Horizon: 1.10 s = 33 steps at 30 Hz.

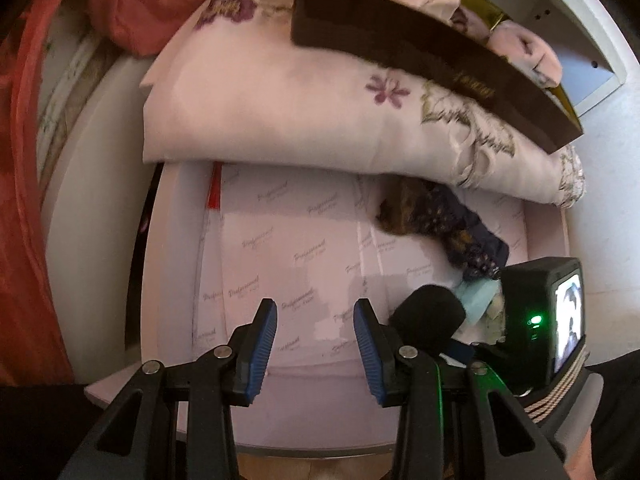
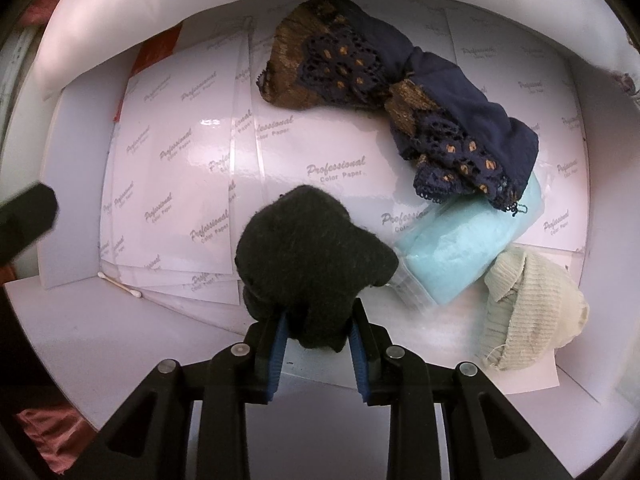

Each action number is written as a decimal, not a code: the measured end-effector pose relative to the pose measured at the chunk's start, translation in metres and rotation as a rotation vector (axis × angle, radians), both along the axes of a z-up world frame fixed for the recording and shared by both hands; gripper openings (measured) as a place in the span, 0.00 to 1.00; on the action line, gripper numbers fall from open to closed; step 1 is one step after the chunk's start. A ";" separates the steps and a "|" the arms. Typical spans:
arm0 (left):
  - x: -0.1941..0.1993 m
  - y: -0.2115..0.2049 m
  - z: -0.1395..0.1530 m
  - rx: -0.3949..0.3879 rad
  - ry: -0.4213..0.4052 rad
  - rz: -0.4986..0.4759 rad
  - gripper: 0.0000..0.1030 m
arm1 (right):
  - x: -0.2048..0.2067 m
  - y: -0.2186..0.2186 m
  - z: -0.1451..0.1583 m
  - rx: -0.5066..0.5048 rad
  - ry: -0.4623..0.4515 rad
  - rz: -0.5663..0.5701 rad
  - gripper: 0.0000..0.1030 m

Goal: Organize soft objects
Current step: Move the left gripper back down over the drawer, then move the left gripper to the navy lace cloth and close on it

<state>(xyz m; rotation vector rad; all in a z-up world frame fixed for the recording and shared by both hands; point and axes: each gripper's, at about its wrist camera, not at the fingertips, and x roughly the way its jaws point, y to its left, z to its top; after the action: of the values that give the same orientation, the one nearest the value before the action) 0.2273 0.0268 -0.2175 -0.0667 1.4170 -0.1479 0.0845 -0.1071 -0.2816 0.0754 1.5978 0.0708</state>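
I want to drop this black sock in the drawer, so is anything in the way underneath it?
Nothing visible blocks it. The black sock, clamped in the right hand-held gripper, hangs over bare paper lining. The blue packet lies just to its right, the navy lace garment farther back.

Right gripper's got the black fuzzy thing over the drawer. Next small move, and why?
Probably lower it onto the bare paper lining and open. The right gripper is shut on the black fuzzy bundle, which hangs above the drawer beside the light blue packet; the left gripper is open and empty.
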 end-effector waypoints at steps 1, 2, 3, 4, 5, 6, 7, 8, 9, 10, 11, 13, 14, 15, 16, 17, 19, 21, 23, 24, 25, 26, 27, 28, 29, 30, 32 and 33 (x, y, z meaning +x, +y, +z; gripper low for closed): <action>0.000 0.000 -0.001 0.000 0.005 0.002 0.39 | 0.000 0.001 0.000 -0.001 0.000 -0.001 0.27; -0.001 0.001 -0.003 -0.002 0.012 0.002 0.39 | 0.000 0.001 0.000 -0.003 -0.001 0.000 0.27; -0.001 0.001 -0.005 -0.004 0.019 0.002 0.39 | 0.000 0.002 0.000 -0.004 -0.001 0.000 0.27; -0.002 0.001 -0.006 -0.006 0.023 -0.002 0.39 | 0.000 0.002 0.000 -0.004 -0.001 -0.001 0.27; -0.002 0.000 -0.007 -0.009 0.029 -0.010 0.39 | 0.000 0.002 0.000 -0.003 -0.001 -0.003 0.27; -0.004 -0.003 -0.010 -0.011 0.042 -0.024 0.39 | -0.001 0.003 0.000 -0.003 -0.001 -0.005 0.27; -0.005 -0.006 -0.013 -0.011 0.055 -0.039 0.39 | -0.001 0.003 0.000 -0.004 0.000 -0.006 0.27; -0.007 -0.008 -0.015 -0.010 0.064 -0.052 0.39 | -0.001 0.003 0.000 -0.005 -0.001 -0.006 0.27; -0.008 -0.011 -0.018 -0.004 0.071 -0.067 0.39 | 0.000 0.004 0.000 -0.005 -0.001 -0.006 0.27; -0.009 -0.014 -0.022 0.006 0.078 -0.082 0.39 | 0.000 0.004 0.000 -0.005 0.000 -0.006 0.27; -0.010 -0.016 -0.025 0.009 0.084 -0.092 0.39 | 0.000 0.003 0.000 -0.005 -0.001 -0.007 0.27; -0.012 -0.019 -0.031 0.007 0.099 -0.106 0.39 | 0.000 0.003 0.001 -0.005 -0.001 -0.010 0.27; -0.012 -0.020 -0.033 0.013 0.105 -0.110 0.39 | 0.000 0.003 0.001 -0.007 -0.002 -0.008 0.27; -0.013 -0.020 -0.037 0.021 0.114 -0.116 0.39 | 0.001 0.004 0.001 -0.009 -0.003 -0.006 0.27; -0.013 -0.021 -0.040 0.027 0.122 -0.119 0.39 | 0.000 0.003 0.001 -0.009 -0.004 -0.006 0.27; -0.013 -0.020 -0.042 0.034 0.128 -0.119 0.39 | 0.000 0.003 0.001 -0.010 -0.006 -0.006 0.27; -0.013 -0.019 -0.046 0.034 0.141 -0.117 0.39 | 0.000 0.003 0.002 -0.010 -0.008 -0.006 0.27; -0.014 -0.019 -0.050 0.035 0.160 -0.116 0.39 | 0.001 0.003 0.002 -0.012 -0.010 -0.004 0.27; -0.015 -0.019 -0.054 0.037 0.174 -0.116 0.39 | 0.000 0.003 0.003 -0.013 -0.009 -0.008 0.27; -0.015 -0.018 -0.056 0.042 0.180 -0.117 0.39 | 0.000 0.002 0.003 -0.011 -0.007 -0.011 0.27; -0.015 -0.018 -0.058 0.048 0.186 -0.118 0.39 | -0.001 0.001 0.006 -0.010 -0.009 -0.009 0.27; -0.015 -0.017 -0.060 0.049 0.193 -0.116 0.39 | -0.002 0.002 0.006 -0.014 -0.011 0.001 0.27; -0.016 -0.015 -0.062 0.047 0.200 -0.112 0.39 | -0.002 0.002 0.007 -0.019 -0.011 0.004 0.27; -0.016 -0.014 -0.063 0.049 0.202 -0.109 0.39 | -0.003 0.000 0.008 -0.023 -0.012 0.000 0.27; -0.016 -0.014 -0.064 0.052 0.200 -0.110 0.39 | -0.003 0.001 0.009 -0.028 -0.017 -0.002 0.26; -0.016 -0.014 -0.064 0.053 0.200 -0.110 0.39 | -0.003 0.001 0.011 -0.034 -0.021 -0.003 0.25; -0.016 -0.013 -0.067 0.046 0.205 -0.105 0.39 | -0.002 0.000 0.014 -0.040 -0.032 -0.003 0.23; -0.016 -0.013 -0.068 0.047 0.206 -0.107 0.39 | -0.002 0.000 0.016 -0.041 -0.034 -0.001 0.22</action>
<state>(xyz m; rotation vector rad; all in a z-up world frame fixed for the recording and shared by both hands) 0.2113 0.0133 -0.2856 0.0339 1.6296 -0.2003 0.0827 -0.1072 -0.2660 0.0427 1.5644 0.0387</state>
